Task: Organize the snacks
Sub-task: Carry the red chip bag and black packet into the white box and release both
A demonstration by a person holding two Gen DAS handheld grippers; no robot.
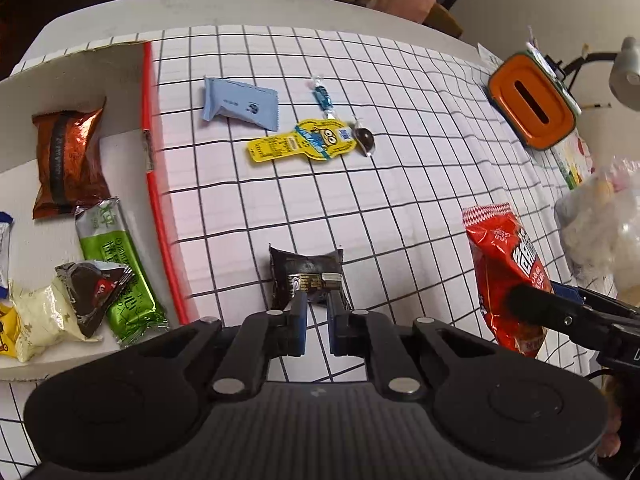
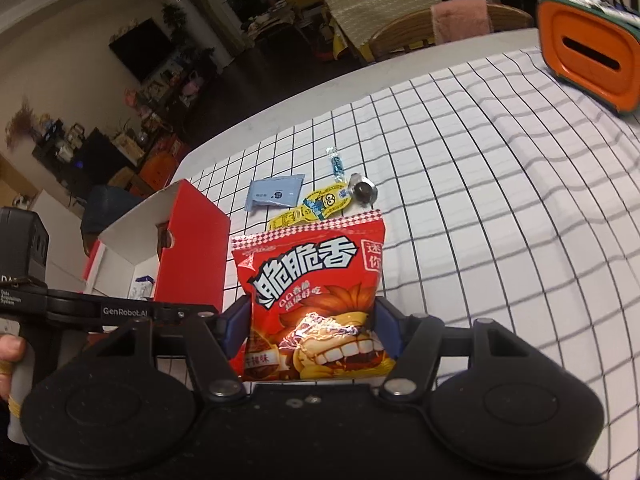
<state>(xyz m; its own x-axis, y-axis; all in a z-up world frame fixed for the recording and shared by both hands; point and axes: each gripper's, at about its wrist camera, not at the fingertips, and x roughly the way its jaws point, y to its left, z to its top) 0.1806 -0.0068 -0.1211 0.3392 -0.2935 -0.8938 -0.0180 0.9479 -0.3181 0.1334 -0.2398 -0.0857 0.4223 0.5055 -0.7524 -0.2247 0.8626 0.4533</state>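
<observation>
My left gripper (image 1: 316,300) is shut on the near edge of a small black snack packet (image 1: 306,278) on the checked cloth. My right gripper (image 2: 312,320) is shut on a red crisp bag (image 2: 316,300), held upright above the table; the bag also shows at the right of the left wrist view (image 1: 508,272). The red and white box (image 1: 150,160) at the left holds a brown packet (image 1: 66,156), a green packet (image 1: 120,272) and several others. Loose on the cloth lie a light blue packet (image 1: 240,102), a blue wrapped candy (image 1: 323,96), a yellow minion packet (image 1: 304,144) and a dark candy (image 1: 364,140).
An orange tissue box (image 1: 532,108) stands at the far right of the table. A clear plastic bag (image 1: 600,216) lies at the right edge. The box shows red-sided in the right wrist view (image 2: 188,248). Chairs stand beyond the far table edge.
</observation>
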